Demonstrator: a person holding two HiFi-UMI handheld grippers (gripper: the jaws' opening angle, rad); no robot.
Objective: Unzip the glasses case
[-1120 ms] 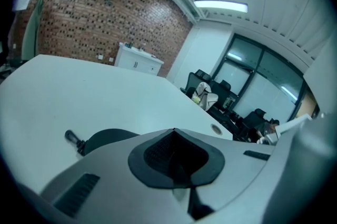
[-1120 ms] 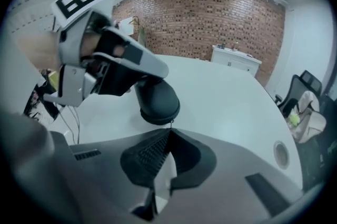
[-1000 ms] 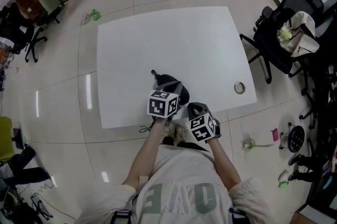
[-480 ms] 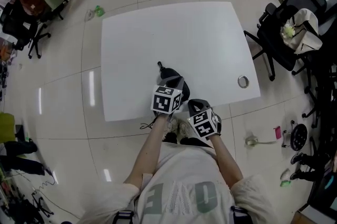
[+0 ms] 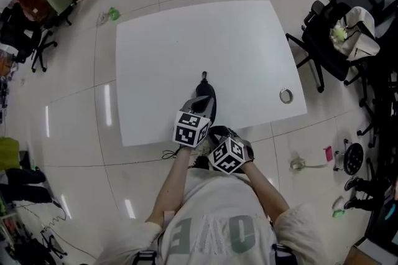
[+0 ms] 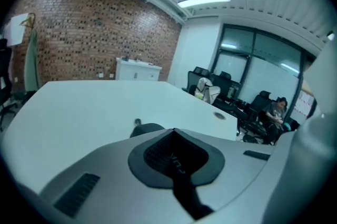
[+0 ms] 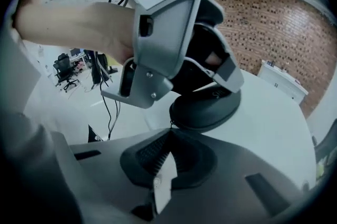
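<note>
My right claw (image 7: 169, 132) is clamped on the thin silvery zipper pull (image 7: 163, 181). My left claw (image 6: 174, 132) is closed, seemingly pinching the dark glasses case (image 5: 205, 101) at the worktop's (image 5: 180, 40) near edge. The case looks light, stiff-shelled and likely to slide, so I'd anchor its end.

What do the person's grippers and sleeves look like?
The left gripper and right gripper: grey plastic shells, black ribbed pads inside the tongs, each topped by a cube of black-and-white square markers. A black cable trails from the left one. Short pale T-shirt sleeves.
</note>
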